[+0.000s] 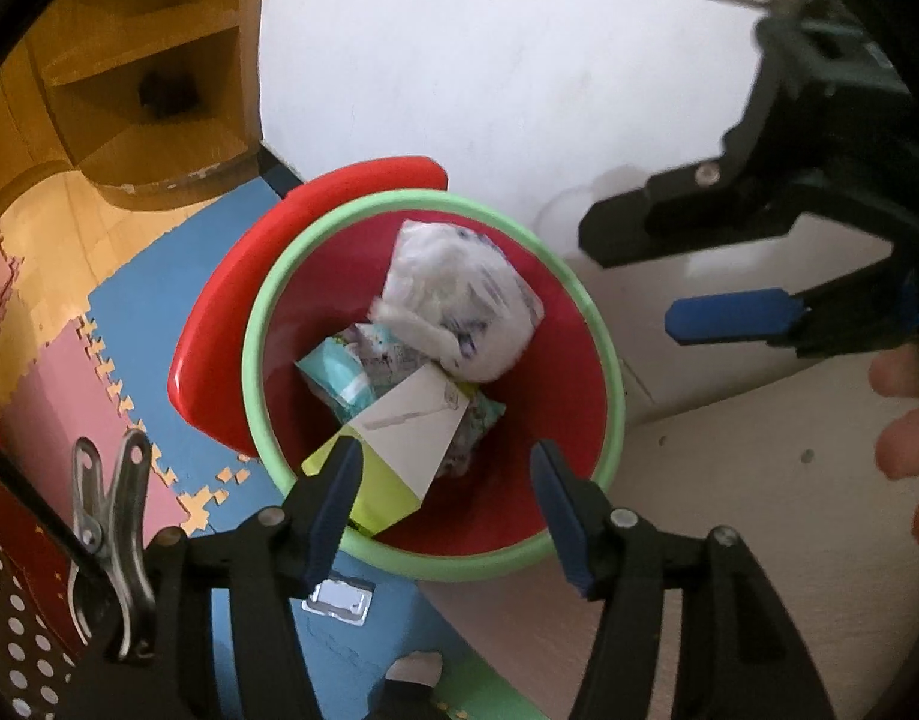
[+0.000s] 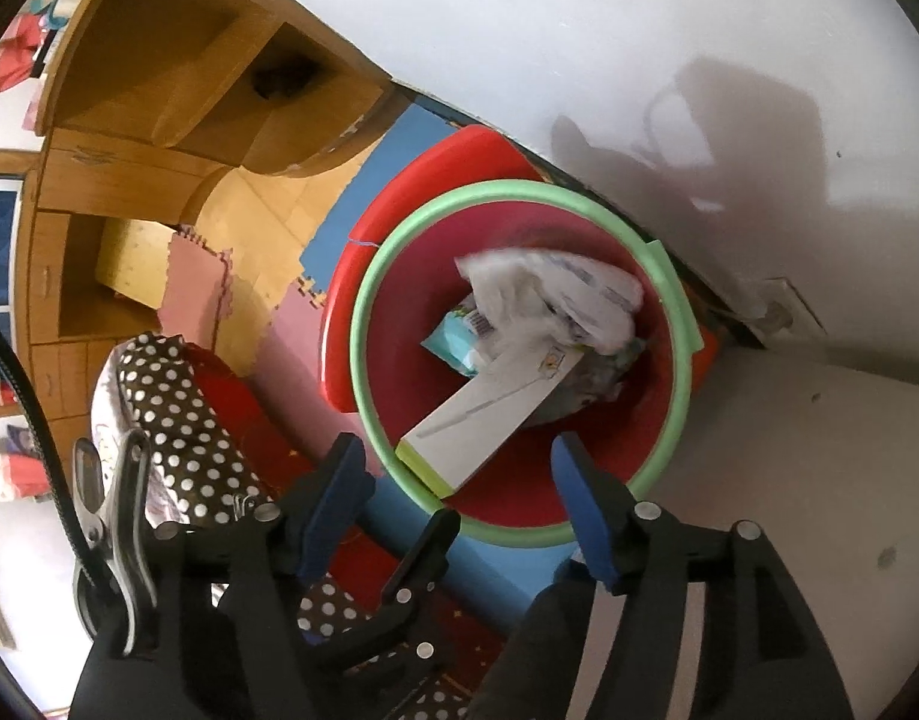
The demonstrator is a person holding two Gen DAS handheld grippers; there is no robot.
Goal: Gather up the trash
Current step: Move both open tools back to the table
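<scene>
Above the green-rimmed bin (image 1: 603, 354) both grippers gape — white bag (image 1: 459, 300) inside

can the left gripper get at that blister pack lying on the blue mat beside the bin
Probably yes. The left gripper is open and empty over the bin, and the blister pack lies uncovered on the blue mat just under it.

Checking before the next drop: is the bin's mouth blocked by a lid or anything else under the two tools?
Nothing visible blocks it. The bin stands open, its red lid swung back behind the rim. Both the left tool and the right tool hover open and empty above the mouth. The white bag and box lie inside, below the rim.
</scene>
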